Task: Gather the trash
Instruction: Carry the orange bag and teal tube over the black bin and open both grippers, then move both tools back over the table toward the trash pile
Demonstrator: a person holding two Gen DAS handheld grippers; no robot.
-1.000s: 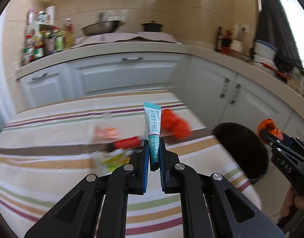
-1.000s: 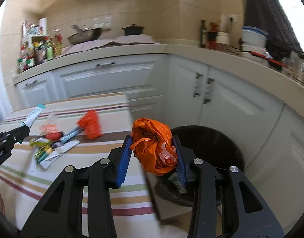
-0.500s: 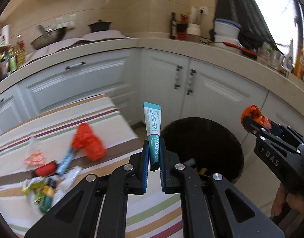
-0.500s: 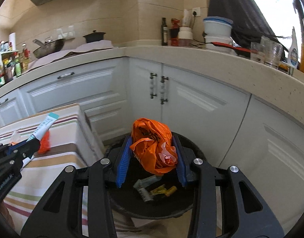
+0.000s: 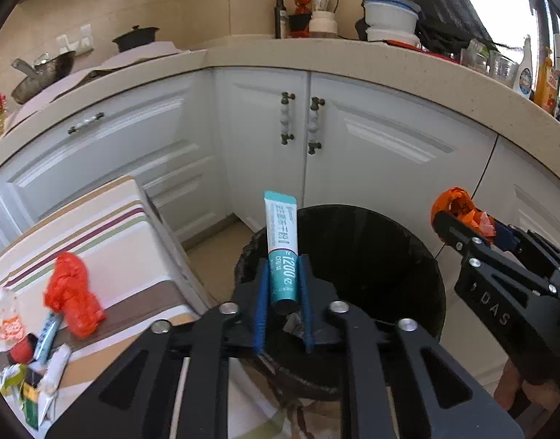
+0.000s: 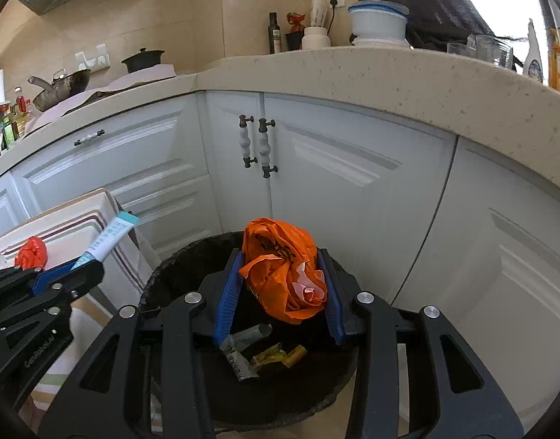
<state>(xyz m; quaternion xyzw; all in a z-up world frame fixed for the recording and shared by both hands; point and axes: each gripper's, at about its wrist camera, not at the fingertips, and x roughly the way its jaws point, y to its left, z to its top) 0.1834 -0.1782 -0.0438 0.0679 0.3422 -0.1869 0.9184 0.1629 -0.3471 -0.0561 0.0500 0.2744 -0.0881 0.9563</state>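
White cabinets; beige speckled countertop

The teal tube standing between my left gripper's pads reads "1200" in white, with Chinese characters above that I cannot make out. My right gripper's black body carries "DAS". In the right wrist view, my left gripper's side reads "GenRobot.AI".

Both wrist views look down, close over black bin; shared.
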